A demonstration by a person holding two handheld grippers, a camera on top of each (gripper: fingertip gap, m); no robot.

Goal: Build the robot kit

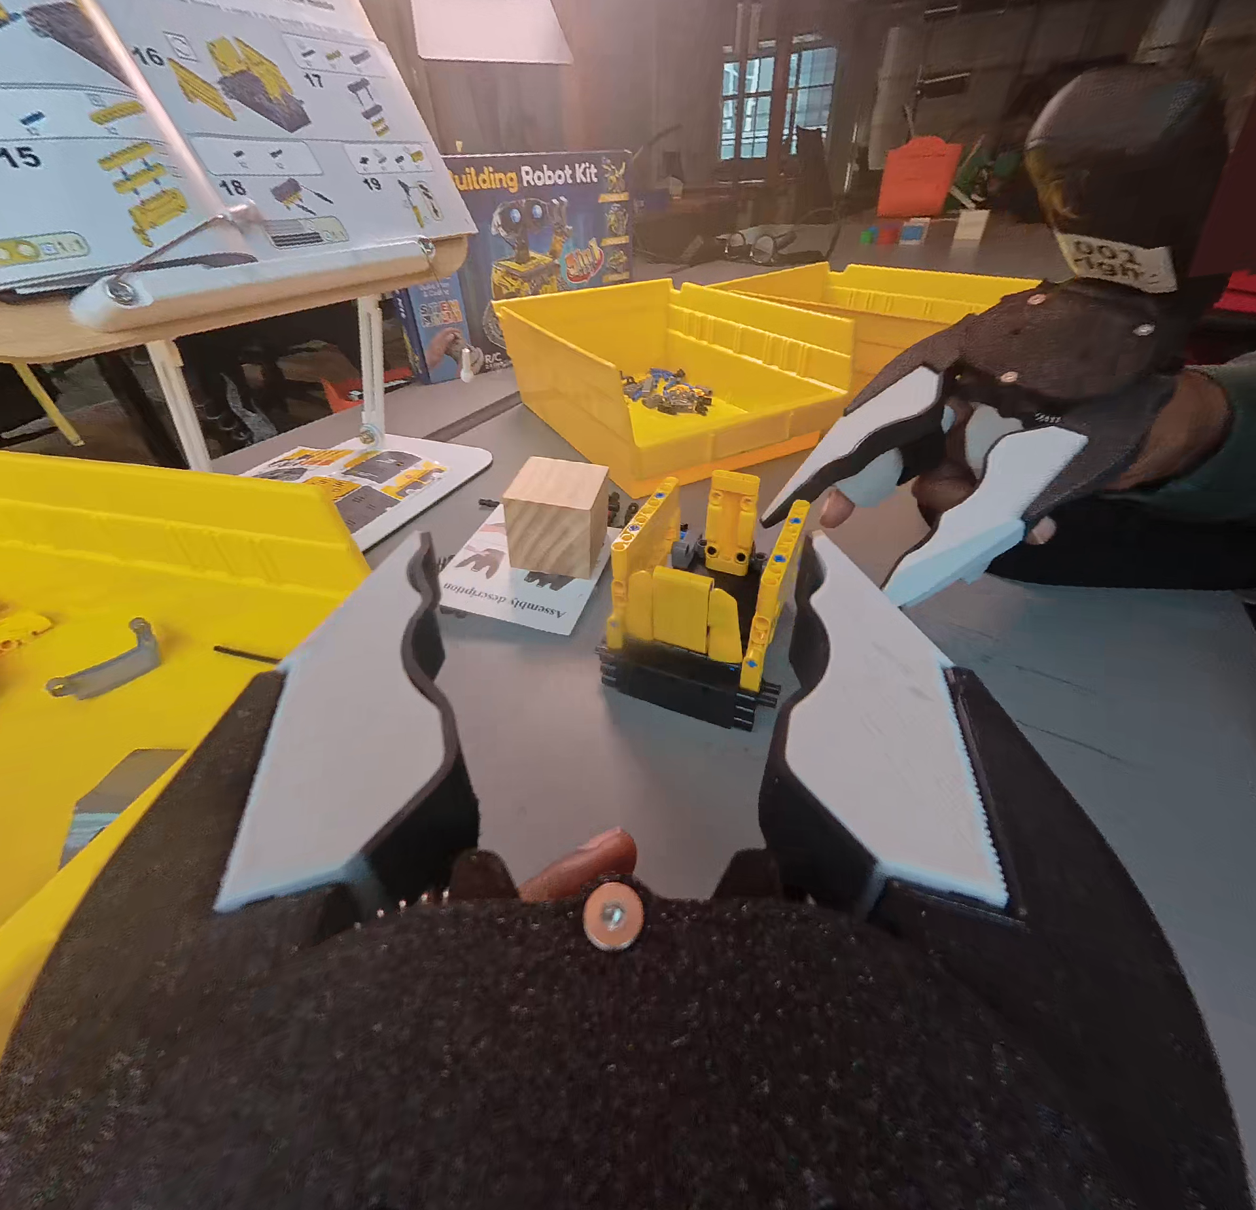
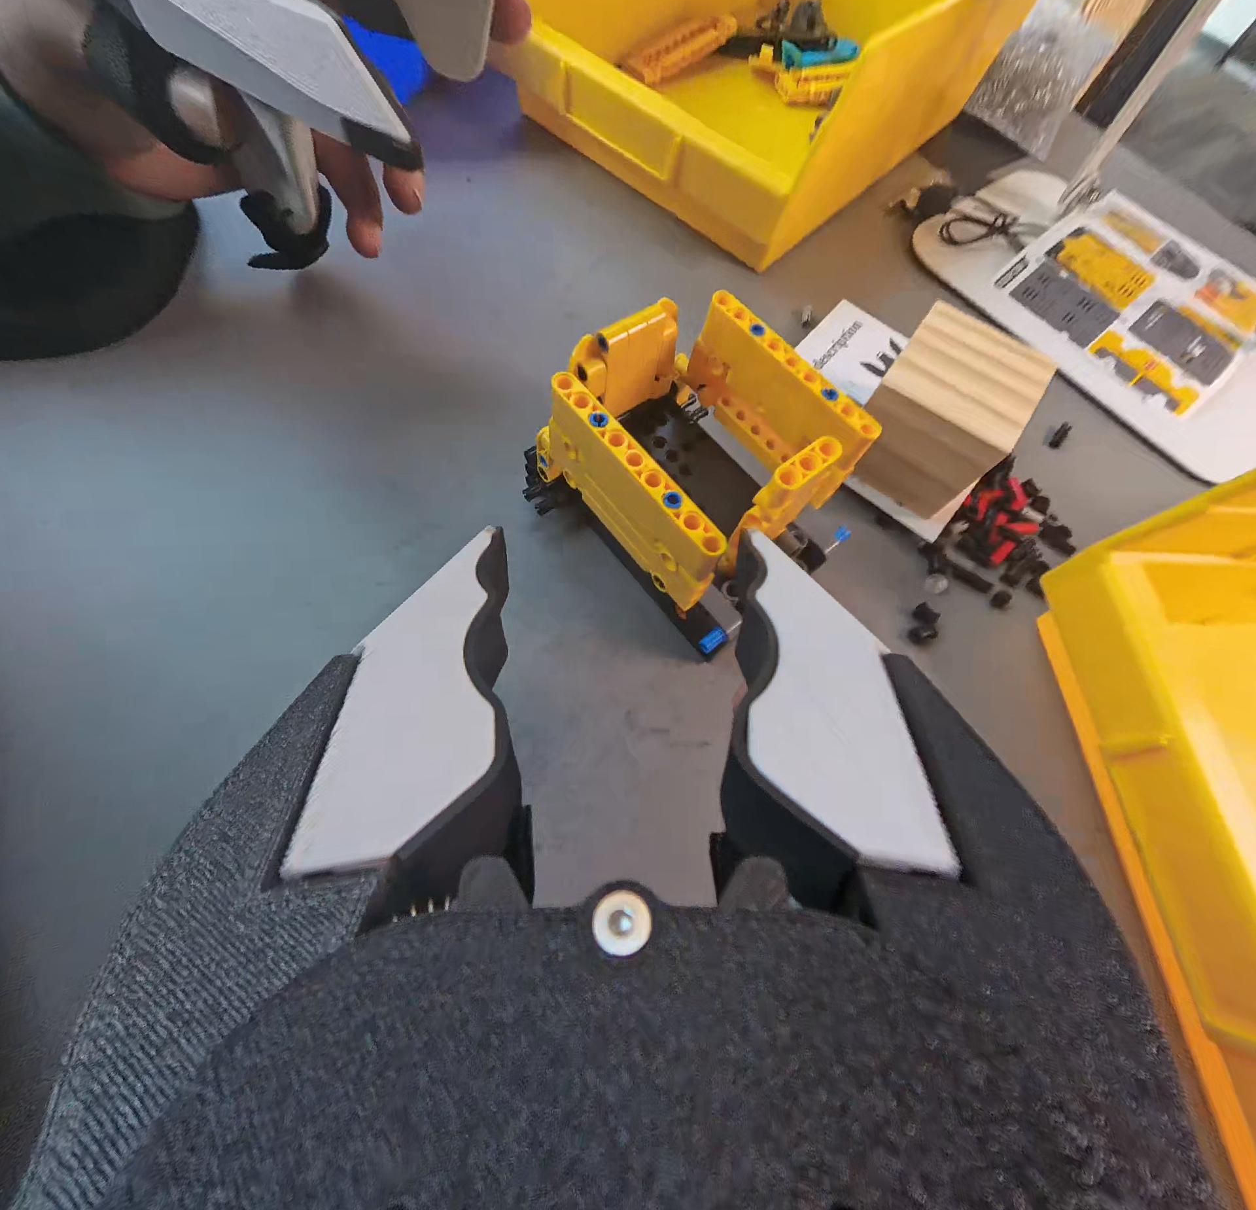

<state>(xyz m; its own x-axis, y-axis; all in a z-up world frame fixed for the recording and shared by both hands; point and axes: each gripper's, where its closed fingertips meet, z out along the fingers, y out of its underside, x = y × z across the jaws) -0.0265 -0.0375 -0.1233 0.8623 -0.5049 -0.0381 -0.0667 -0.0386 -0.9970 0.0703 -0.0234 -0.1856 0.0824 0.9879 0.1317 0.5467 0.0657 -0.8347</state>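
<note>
The left gripper (image 1: 615, 545) was wide open and held nothing. A yellow and black model (image 1: 700, 606) stood on the grey table (image 1: 612, 756), in the middle of the frame just past the fingertips. The right gripper (image 2: 622, 538) was open and empty too, its right fingertip very near the model's (image 2: 679, 470) corner; I could not tell if they touched.

Only the left view showed a manual (image 1: 238, 110) on a stand at the upper left, a kit box (image 1: 544, 225) behind it, and a grey curved part (image 1: 109, 660) in a yellow bin (image 1: 204, 538) at the left edge. A wood block (image 1: 557, 514) sat on a paper sheet (image 1: 516, 599) left of the model.

Only the right view showed a pile of small black and red pins (image 2: 992, 531) by the block (image 2: 951, 409), at the right of the frame. It also showed a bin (image 2: 734, 151) at the top with yellow parts inside.
</note>
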